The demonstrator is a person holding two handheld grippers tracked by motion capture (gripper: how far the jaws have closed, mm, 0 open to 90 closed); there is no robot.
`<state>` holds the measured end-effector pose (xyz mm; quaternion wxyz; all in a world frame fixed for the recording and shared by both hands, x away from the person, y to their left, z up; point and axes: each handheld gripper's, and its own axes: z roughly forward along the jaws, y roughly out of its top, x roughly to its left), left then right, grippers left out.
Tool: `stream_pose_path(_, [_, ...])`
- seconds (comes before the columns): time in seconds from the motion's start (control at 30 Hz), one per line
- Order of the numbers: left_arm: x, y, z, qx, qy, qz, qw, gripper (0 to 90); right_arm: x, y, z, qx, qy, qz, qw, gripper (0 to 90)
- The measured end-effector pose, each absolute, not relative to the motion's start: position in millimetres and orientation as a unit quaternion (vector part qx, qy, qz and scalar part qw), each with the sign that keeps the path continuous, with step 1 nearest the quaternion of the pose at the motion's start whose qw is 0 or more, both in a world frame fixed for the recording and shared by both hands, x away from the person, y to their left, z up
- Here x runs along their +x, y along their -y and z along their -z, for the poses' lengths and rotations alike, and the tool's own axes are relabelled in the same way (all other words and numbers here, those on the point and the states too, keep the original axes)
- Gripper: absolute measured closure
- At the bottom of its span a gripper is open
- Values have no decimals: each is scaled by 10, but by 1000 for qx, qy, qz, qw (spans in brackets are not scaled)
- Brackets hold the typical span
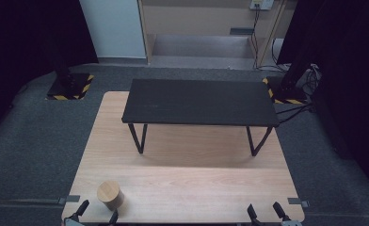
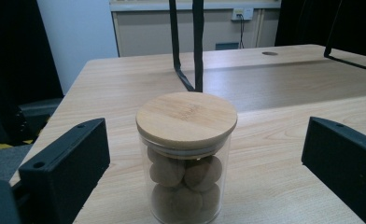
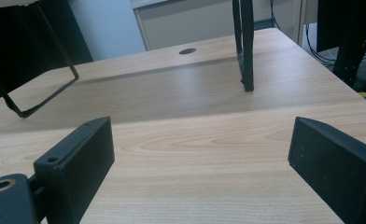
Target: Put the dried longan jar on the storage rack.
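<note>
Not yet gripped: jar (image 2: 186,158) upright on desk (image 1: 182,188), between wide-apart left tool (image 2: 204,154) jaws; right tool (image 3: 200,163) spread, empty.

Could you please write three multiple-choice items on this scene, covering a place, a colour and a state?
1. Where does the glass jar stand?
A. On top of the black shelf
B. On the wooden table, between the jaws of the left gripper
C. On the carpet beside the table

2. What colour is the raised shelf on the table?
A. Black
B. White
C. Red

3. How do the jaws of the left gripper stand around the jar?
A. Clamped on the lid
C. Shut in front of the jar
B. Wide apart, clear of the glass on both sides

Answers: 1 B, the left gripper view shows the jar on the wood between the two jaws. 2 A, the high view shows a black top on black legs. 3 B, wood shows between each jaw and the glass.
</note>
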<state>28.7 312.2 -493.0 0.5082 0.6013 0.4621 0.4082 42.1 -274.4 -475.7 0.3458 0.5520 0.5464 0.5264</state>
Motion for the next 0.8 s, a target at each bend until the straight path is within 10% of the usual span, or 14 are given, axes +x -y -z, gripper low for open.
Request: stream_pose_path(0.8, [333,-3096,5028,604,-468,-411,497,5,373,2738,4751,553,-547,-526,345,70])
